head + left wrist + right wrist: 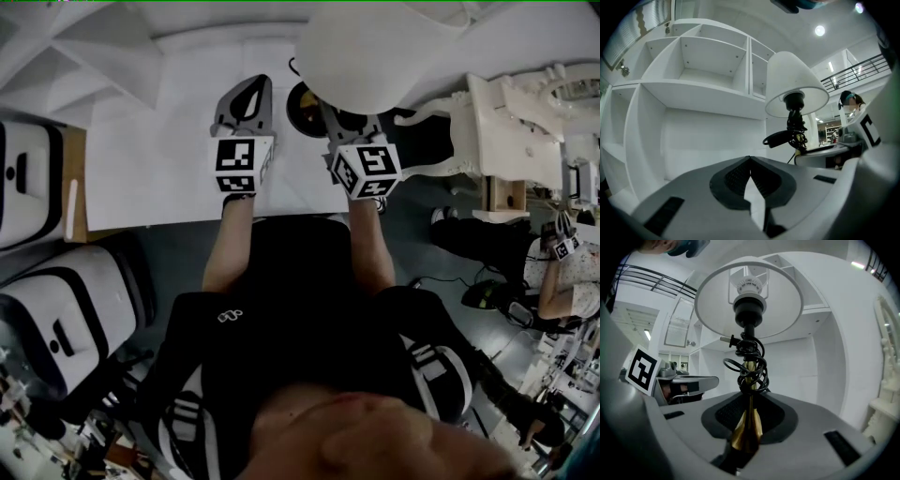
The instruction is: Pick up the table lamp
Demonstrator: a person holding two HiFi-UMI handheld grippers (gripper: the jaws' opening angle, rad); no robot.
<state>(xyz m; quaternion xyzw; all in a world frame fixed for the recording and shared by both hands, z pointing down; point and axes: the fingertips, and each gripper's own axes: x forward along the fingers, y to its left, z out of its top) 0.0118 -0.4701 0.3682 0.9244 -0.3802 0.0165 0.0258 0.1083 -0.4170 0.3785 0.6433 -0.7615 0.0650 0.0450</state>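
Note:
The table lamp (749,296) has a white cone shade, a black socket, a black cord coiled round its stem and a brass stem (746,430). My right gripper (747,420) is shut on that brass stem, and the lamp stands upright in it, off the table. In the head view the shade (375,47) hangs over the right gripper (330,111) and a dark round base (305,105) shows beside it. My left gripper (246,98) is level to the left, apart from the lamp (792,79). Its jaws (751,161) meet at the tips with nothing between them.
A white tabletop (178,159) lies under both grippers. A white shelf unit (693,89) fills the wall behind. White ornate furniture (506,131) stands to the right, white cases (28,187) to the left. Another person (562,272) sits at the far right.

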